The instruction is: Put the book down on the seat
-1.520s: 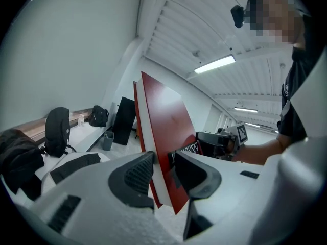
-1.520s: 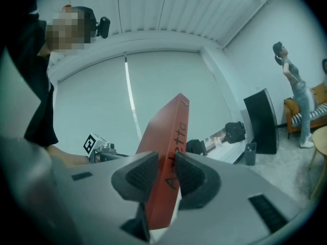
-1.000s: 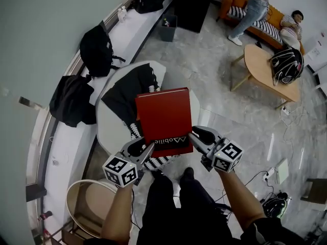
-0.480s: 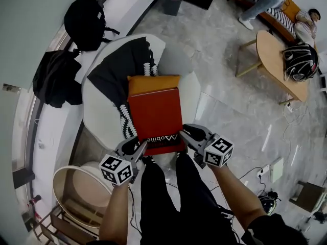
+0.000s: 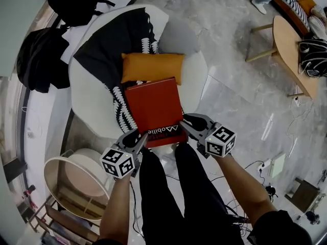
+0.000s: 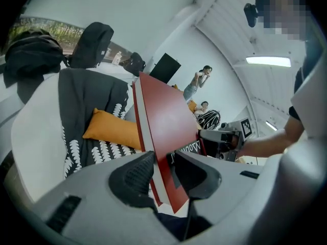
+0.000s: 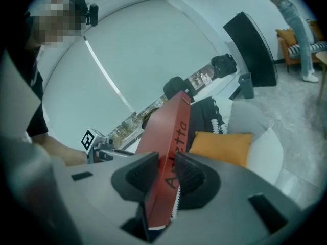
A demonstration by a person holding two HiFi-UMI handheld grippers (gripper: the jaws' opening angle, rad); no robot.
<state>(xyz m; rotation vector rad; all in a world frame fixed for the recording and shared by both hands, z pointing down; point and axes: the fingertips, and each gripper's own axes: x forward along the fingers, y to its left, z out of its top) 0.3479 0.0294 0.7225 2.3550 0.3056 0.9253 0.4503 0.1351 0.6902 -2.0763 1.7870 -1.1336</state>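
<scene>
A red hardcover book (image 5: 155,110) hangs flat over the round white seat (image 5: 191,88), just in front of an orange cushion (image 5: 152,67). My left gripper (image 5: 141,138) is shut on the book's near left corner, and my right gripper (image 5: 183,127) is shut on its near right corner. In the left gripper view the red book (image 6: 166,137) stands on edge between the dark pads (image 6: 134,177), with the orange cushion (image 6: 111,129) behind it. In the right gripper view the book (image 7: 166,162) is pinched at its spine edge, with the cushion (image 7: 220,146) beyond.
A black cloth with white leaf print (image 5: 113,55) drapes the chair's back and left side. Black bags (image 5: 38,57) lie on the ledge at left. A round side table (image 5: 66,175) stands at lower left, a wooden table (image 5: 298,50) at right. The person's legs (image 5: 176,198) are below the book.
Both grippers have come down with the book, from high over the chair to just above the seat. The orange cushion, hidden before, now shows beyond the book's far edge.
</scene>
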